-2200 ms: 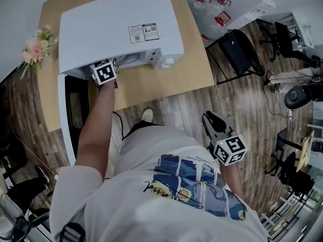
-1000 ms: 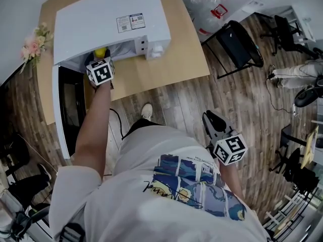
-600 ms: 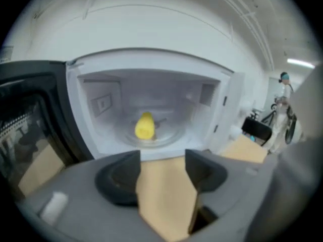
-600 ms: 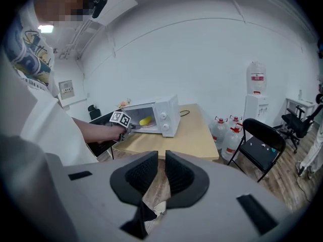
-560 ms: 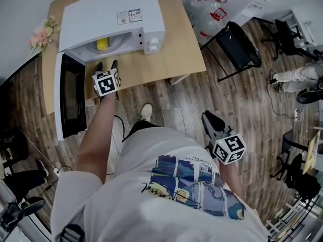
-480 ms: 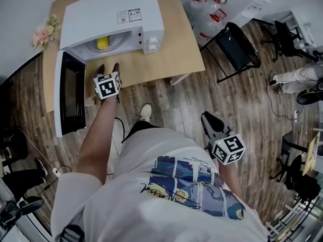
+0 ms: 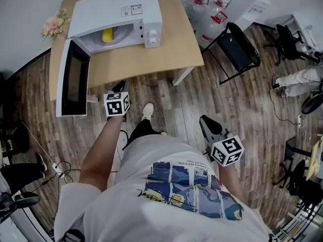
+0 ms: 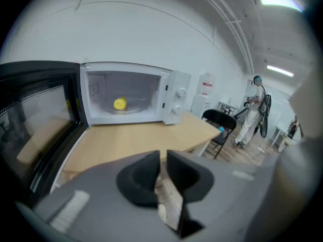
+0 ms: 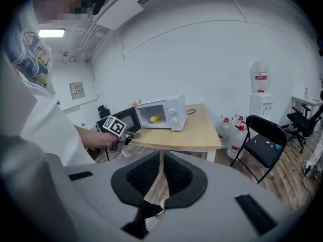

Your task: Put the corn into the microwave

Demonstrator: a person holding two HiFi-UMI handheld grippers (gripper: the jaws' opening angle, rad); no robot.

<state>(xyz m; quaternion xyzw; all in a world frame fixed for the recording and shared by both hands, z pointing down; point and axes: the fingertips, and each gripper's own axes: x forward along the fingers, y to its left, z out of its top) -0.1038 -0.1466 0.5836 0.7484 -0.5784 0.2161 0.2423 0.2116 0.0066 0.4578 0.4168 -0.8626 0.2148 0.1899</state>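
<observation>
The yellow corn (image 7: 107, 35) lies on the turntable inside the white microwave (image 7: 126, 11), whose black door (image 7: 74, 79) hangs wide open to the left. The left gripper view shows the corn (image 8: 120, 103) far ahead in the lit cavity. My left gripper (image 7: 120, 86) hovers over the floor just off the table's near edge, well clear of the microwave. Its jaws are closing, almost together, with nothing between them (image 8: 162, 158). My right gripper (image 7: 206, 122) stays by my right hip, shut and empty (image 9: 161, 158). The right gripper view also catches the corn (image 9: 155, 118).
The microwave stands on a light wooden table (image 7: 174, 47). A black folding chair (image 7: 237, 49) and water bottles (image 7: 204, 6) are to its right, and pink flowers (image 7: 54, 25) sit at the table's far left corner. A person (image 8: 254, 112) stands far off to the right.
My left gripper came back out of the microwave and toward my body, leaving the corn inside, and its jaws drew together. The right gripper stayed at my hip.
</observation>
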